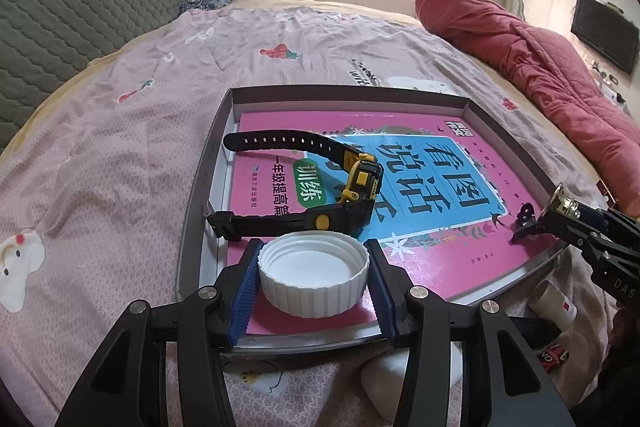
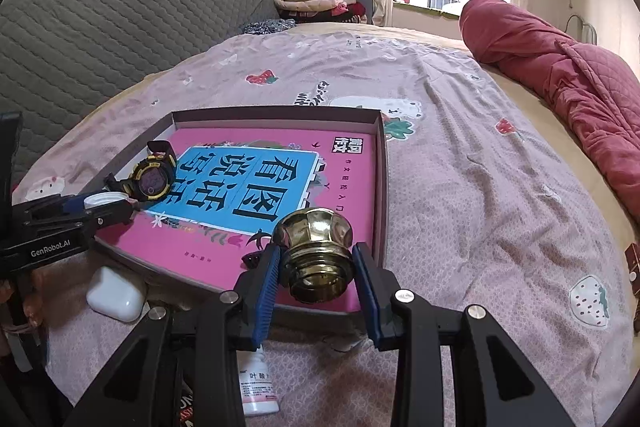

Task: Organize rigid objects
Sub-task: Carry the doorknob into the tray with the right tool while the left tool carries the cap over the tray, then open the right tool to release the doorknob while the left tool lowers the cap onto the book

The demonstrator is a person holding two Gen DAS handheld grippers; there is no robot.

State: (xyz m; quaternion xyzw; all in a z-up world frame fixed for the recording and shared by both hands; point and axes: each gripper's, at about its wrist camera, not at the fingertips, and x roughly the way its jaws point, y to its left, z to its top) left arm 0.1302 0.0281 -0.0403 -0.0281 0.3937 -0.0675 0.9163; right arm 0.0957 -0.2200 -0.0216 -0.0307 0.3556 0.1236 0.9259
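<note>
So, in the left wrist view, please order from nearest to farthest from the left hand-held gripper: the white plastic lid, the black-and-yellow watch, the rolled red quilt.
1. White plastic lid, between the pads.
2. Black-and-yellow watch, just beyond, on the pink book.
3. Rolled red quilt, far right.

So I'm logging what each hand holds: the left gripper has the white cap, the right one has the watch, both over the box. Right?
Not quite. The right gripper holds a brass knob between its fingers, as the right wrist view shows. The watch lies in the box on the pink book. The left gripper does hold the white cap.
</note>
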